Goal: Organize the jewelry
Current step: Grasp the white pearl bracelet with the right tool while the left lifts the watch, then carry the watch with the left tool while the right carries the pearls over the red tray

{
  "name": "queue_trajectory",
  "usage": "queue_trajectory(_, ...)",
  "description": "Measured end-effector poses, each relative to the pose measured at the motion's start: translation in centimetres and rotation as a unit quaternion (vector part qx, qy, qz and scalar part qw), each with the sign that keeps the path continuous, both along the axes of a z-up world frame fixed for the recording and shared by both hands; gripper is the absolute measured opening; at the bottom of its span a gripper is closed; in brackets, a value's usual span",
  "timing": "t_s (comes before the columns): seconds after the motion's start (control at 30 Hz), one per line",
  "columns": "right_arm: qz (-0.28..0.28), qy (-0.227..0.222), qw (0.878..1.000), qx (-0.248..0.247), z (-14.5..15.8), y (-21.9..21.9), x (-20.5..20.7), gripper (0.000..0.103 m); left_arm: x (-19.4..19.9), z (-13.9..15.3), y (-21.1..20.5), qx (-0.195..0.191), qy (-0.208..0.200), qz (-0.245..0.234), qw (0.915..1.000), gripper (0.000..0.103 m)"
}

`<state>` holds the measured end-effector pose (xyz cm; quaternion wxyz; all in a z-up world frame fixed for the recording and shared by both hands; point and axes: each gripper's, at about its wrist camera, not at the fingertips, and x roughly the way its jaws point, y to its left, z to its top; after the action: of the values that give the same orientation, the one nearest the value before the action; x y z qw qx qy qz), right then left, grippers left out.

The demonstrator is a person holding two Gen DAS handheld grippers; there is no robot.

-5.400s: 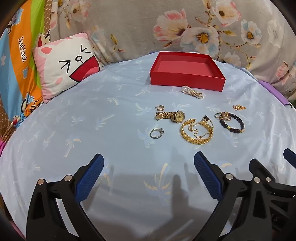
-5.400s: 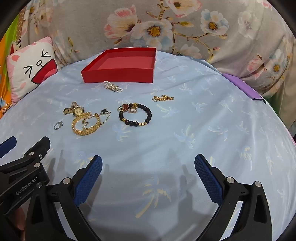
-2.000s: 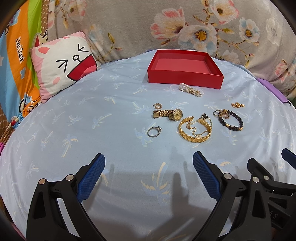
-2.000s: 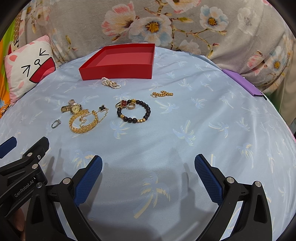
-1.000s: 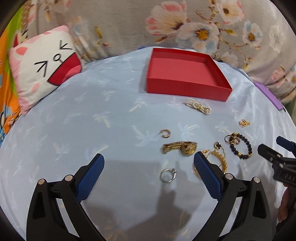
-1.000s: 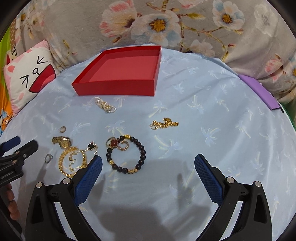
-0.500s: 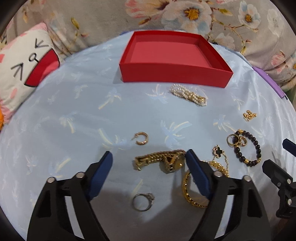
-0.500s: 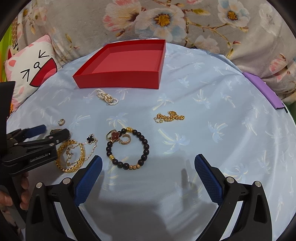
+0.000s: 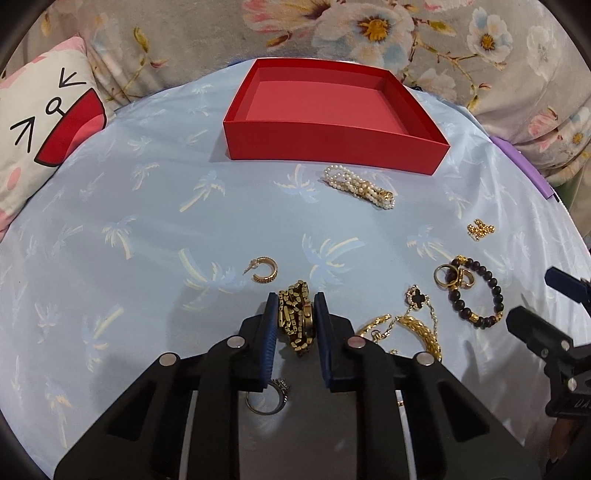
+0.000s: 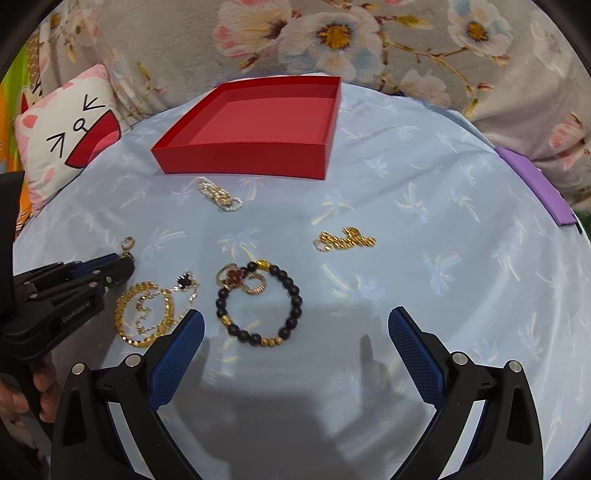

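My left gripper [image 9: 295,306] is shut on the gold watch [image 9: 297,319], its band bunched between the blue pads. A silver ring [image 9: 266,402] lies under the left gripper; a gold hoop earring [image 9: 263,272] lies just ahead of it. A gold chain bracelet [image 9: 413,328], black bead bracelet [image 9: 476,295], small gold chain [image 9: 479,229] and pearl bracelet [image 9: 360,186] lie on the blue sheet. The empty red box [image 9: 332,142] stands at the back. My right gripper [image 10: 295,328] is open and empty, hovering near the black bead bracelet [image 10: 258,304].
A cat-face pillow [image 9: 40,133] lies at the back left. A floral blanket [image 9: 369,33] rises behind the box. A purple flat object [image 10: 535,184] lies at the right edge of the sheet. The left gripper [image 10: 62,295] shows at the left of the right wrist view.
My left gripper moved forward and down over the gold watch and closed on it. My right gripper came slightly closer to the bead bracelet and stayed open.
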<state>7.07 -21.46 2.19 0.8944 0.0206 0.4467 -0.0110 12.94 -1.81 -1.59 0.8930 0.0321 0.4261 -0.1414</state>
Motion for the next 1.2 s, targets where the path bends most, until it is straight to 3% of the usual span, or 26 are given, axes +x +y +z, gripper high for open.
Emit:
queue_trajectory(0.17, 0.049, -0.014, 0.998, 0.048, 1.9, 0.6, 3.8, 0.098, -0.5, 1.1, 1.5, -0.024, -0.003, 0.011, 0.9996, 0.019)
queue_trajectory(0.27, 0.067, -0.020, 0.997, 0.038, 1.8, 2.1, 6.7, 0.096, -0.8, 2.0, 2.7, -0.030, -0.018, 0.025, 0.9991, 0.019)
queue_trajectory(0.43, 0.100, 0.015, 0.994, 0.036, -0.4, 4.8, 11.6, 0.067, -0.6, 2.4, 4.2, -0.031, -0.033, 0.048, 0.9978, 0.019)
queue_trajectory(0.53, 0.114, 0.023, 0.993, 0.015, -1.5, 6.2, 13.2, 0.060, -0.3, 2.4, 4.5, -0.029, -0.034, 0.052, 0.9976, 0.019)
queue_trajectory(0.6, 0.121, 0.030, 0.992, 0.008, -2.1, 6.6, 13.9, 0.056, -0.1, 2.2, 4.6, -0.029, -0.032, 0.052, 0.9977, 0.019)
queue_trajectory(0.8, 0.122, 0.035, 0.992, -0.018, -3.2, 6.8, 14.6, 0.026, 0.3, 1.7, 5.2, -0.032, -0.021, 0.056, 0.9977, 0.019)
queue_trajectory(0.9, 0.122, 0.032, 0.992, -0.005, -3.2, 6.3, 14.6, 0.024, 0.5, 1.9, 5.1, -0.028, -0.021, 0.056, 0.9978, 0.019)
queue_trajectory(0.93, 0.123, 0.030, 0.992, -0.005, -3.1, 6.3, 14.4, 0.015, 0.5, 2.0, 5.2, -0.028, -0.021, 0.055, 0.9979, 0.019)
queue_trajectory(1.07, 0.129, 0.019, 0.991, 0.020, -1.2, 5.4, 13.5, 0.015, 1.2, 3.4, 5.3, -0.026, -0.028, 0.037, 0.9986, 0.019)
queue_trajectory(1.2, 0.130, -0.021, 0.991, 0.029, 3.0, 4.0, 13.0, 0.015, 3.2, 6.8, 4.7, -0.030, -0.057, 0.007, 0.9979, 0.014)
